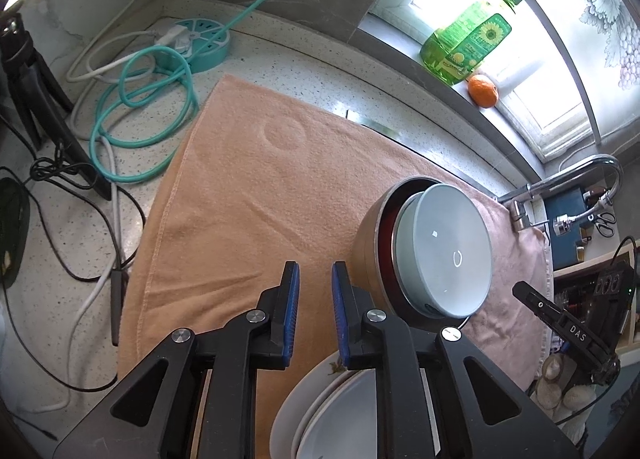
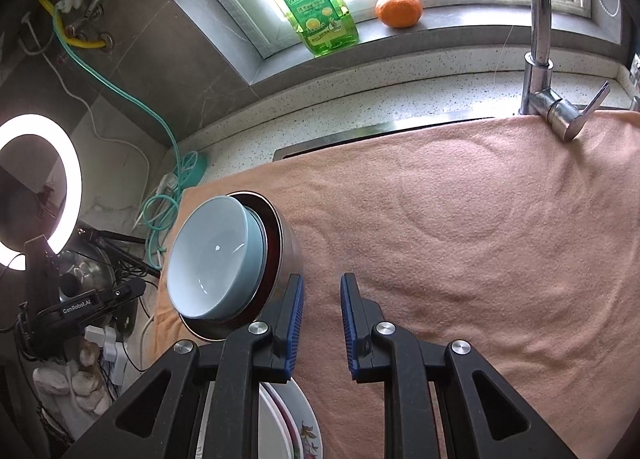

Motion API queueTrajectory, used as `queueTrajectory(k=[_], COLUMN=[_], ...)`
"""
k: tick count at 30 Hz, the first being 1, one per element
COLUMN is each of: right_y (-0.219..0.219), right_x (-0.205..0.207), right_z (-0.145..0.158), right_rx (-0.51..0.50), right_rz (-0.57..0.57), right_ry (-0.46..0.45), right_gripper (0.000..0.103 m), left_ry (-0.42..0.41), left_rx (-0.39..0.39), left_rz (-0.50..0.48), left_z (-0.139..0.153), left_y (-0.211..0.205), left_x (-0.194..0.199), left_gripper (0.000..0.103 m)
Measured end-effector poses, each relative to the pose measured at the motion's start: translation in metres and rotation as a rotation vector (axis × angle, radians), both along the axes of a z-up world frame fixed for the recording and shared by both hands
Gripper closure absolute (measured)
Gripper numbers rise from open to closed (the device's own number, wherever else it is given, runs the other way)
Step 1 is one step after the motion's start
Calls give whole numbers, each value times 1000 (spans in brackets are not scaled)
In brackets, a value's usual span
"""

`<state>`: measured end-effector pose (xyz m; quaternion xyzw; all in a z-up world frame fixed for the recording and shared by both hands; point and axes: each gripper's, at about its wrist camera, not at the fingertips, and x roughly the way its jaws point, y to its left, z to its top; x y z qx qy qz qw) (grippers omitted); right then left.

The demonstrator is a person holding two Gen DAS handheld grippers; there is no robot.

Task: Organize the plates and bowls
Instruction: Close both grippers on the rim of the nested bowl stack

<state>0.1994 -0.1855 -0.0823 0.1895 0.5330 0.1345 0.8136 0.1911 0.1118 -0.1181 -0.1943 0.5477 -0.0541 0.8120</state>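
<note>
Left gripper [image 1: 315, 313] and right gripper [image 2: 322, 325] hovering narrowly parted, empty, over the towel [image 1: 256, 195]; nested bowls [image 1: 444, 255] lying at 2 o'clock, stacked plates [image 1: 320, 415] at 6.

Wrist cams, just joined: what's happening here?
A person with a gripper in each hand is sorting dishes on an orange towel by the sink. The left gripper and right gripper are both open and hold nothing. A pale blue bowl sits nested in a larger metal bowl on the towel. A stack of plates lies just below the grippers. Dish soap and an orange sit on the sill.
</note>
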Motion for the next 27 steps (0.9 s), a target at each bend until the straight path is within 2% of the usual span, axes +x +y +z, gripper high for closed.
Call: queueTrajectory(k=[6, 11, 16, 27], right_y=[4, 7, 10, 20], right_x=[5, 12, 21, 30], right_z=[-8, -11, -17, -22], right_rx=[38, 72, 114, 137], right_rz=[3, -15, -23, -31], right_ry=[23, 32, 55, 75], right_gripper=[86, 86, 86, 86], left_ry=[3, 14, 11, 7], left_rx=[-32, -113, -100, -115], left_rz=[-13, 24, 0, -54], left_z=[-5, -12, -12, -16], left_y=[-12, -11, -16, -18], left_x=[4, 7, 14, 28], left_gripper=[88, 88, 89, 91])
